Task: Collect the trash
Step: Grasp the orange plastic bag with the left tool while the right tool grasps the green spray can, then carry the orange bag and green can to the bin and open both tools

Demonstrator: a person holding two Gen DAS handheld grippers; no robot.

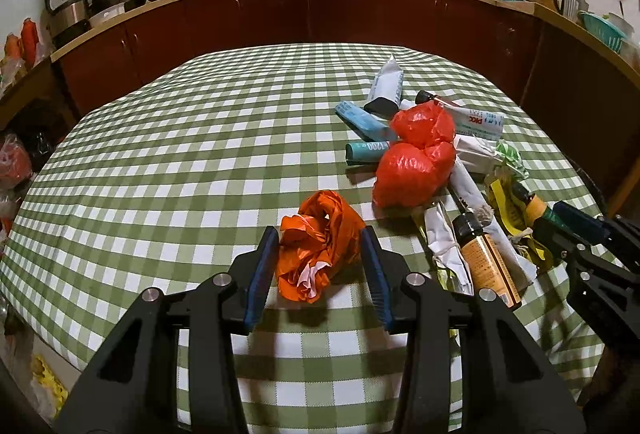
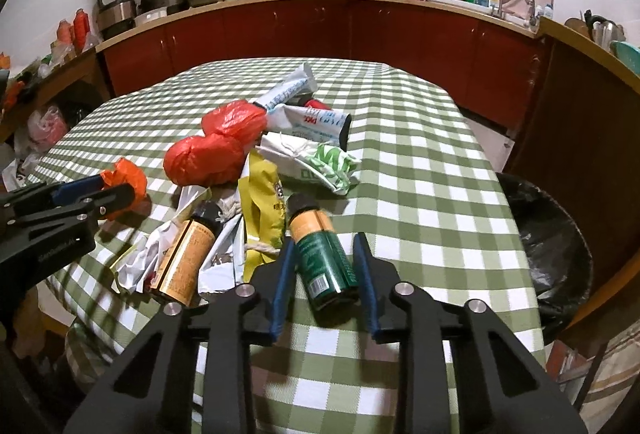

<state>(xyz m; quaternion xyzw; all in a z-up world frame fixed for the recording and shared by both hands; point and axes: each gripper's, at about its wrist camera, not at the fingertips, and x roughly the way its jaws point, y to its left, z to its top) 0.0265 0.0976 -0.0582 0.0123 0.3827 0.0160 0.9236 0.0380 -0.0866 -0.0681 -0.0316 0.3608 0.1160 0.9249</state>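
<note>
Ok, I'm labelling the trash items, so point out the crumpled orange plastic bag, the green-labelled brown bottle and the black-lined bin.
crumpled orange plastic bag (image 1: 318,246), left wrist view, on its crumpled middle.
green-labelled brown bottle (image 2: 326,254), right wrist view, on its green label.
black-lined bin (image 2: 560,254), right wrist view, on the black liner inside.

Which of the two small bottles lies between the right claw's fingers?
The green-labelled bottle, lying on its side; the orange-labelled bottle lies farther left among the wrappers, outside the right claw.

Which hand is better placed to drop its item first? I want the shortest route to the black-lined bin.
Probably the right. The right gripper straddles the green-labelled bottle, and the black-lined bin sits just off the table on its side. The left gripper, around the crumpled orange plastic bag, is farther away.
</note>
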